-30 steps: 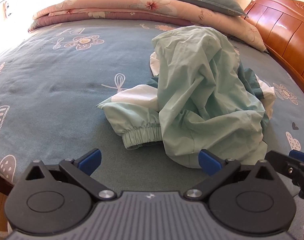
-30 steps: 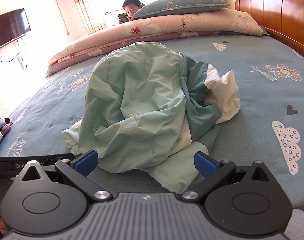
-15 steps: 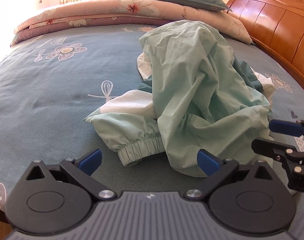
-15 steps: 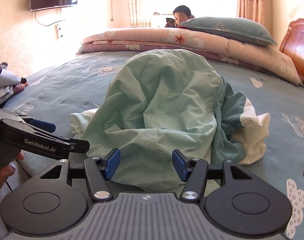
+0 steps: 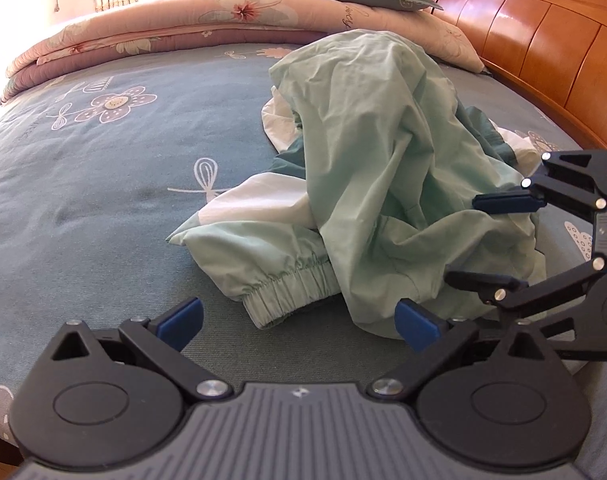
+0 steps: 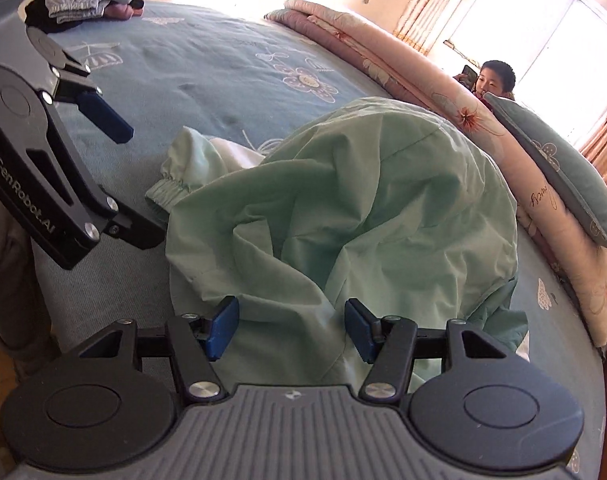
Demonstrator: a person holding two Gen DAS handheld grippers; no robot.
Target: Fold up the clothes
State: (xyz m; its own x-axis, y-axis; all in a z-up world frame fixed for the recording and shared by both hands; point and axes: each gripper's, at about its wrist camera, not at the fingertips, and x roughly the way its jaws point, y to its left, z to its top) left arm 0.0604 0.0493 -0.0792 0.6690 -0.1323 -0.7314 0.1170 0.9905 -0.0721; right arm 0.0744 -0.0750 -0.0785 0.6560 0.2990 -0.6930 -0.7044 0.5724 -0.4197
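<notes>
1. Crumpled mint-green jacket (image 5: 383, 168) was found heaped on the blue bedsheet (image 5: 103, 184)
2. Left gripper (image 5: 299, 320) was held spread near an elastic cuff (image 5: 287, 292)
3. Right gripper (image 6: 291, 330) was held spread, jacket hem between its fingers

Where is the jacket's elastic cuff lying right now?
In the left wrist view the elastic cuff lies on the bedsheet, just ahead of the open left gripper, at the crumpled green jacket's left edge.

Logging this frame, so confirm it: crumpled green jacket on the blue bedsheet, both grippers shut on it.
Wrong on the grippers. The left wrist view shows the left gripper open; the right wrist view shows the right gripper open. Otherwise right: crumpled green jacket, blue bedsheet.
</notes>
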